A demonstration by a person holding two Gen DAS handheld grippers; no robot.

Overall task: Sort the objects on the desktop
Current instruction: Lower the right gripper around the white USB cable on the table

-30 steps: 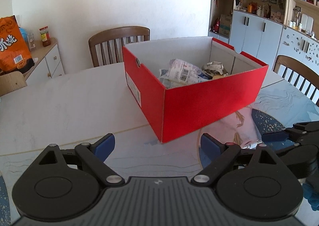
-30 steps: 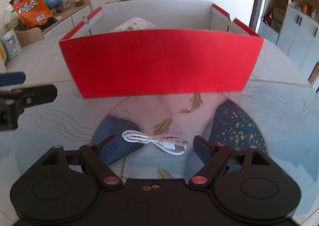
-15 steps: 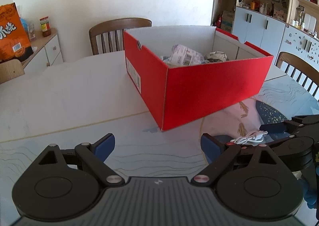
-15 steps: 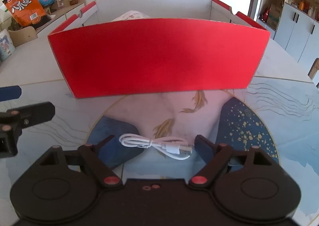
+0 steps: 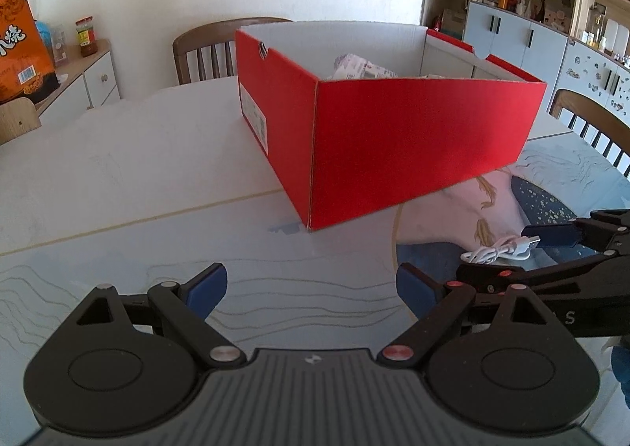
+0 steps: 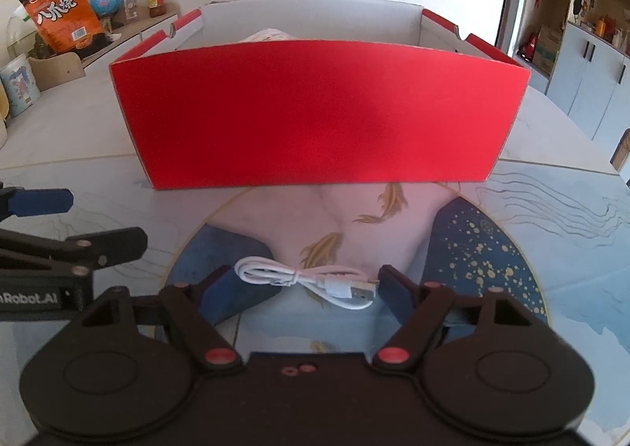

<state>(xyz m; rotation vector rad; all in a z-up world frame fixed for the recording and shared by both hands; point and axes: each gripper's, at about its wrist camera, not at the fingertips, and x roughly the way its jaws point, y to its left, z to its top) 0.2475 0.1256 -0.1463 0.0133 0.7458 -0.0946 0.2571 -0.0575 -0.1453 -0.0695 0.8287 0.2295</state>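
A coiled white USB cable (image 6: 307, 282) lies on the patterned table mat, just in front of an open red cardboard box (image 6: 319, 119). My right gripper (image 6: 305, 284) is open, low over the table, with the cable between its two blue pads. The cable (image 5: 500, 249) also shows in the left wrist view, at the tips of the right gripper's fingers (image 5: 551, 237). My left gripper (image 5: 311, 284) is open and empty over bare table, left of the cable. The box (image 5: 393, 146) holds crumpled wrappers (image 5: 362, 67).
Wooden chairs stand behind the table (image 5: 220, 48) and at its right (image 5: 590, 119). A sideboard at the left carries an orange snack bag (image 6: 63, 20) and jars. Cabinets (image 5: 523, 32) line the right wall. The round fish-patterned mat (image 6: 484, 249) covers the table's near part.
Both grippers have sunk lower and moved closer to the table. The right gripper has advanced so the cable now sits between its pads. The cable has not moved.
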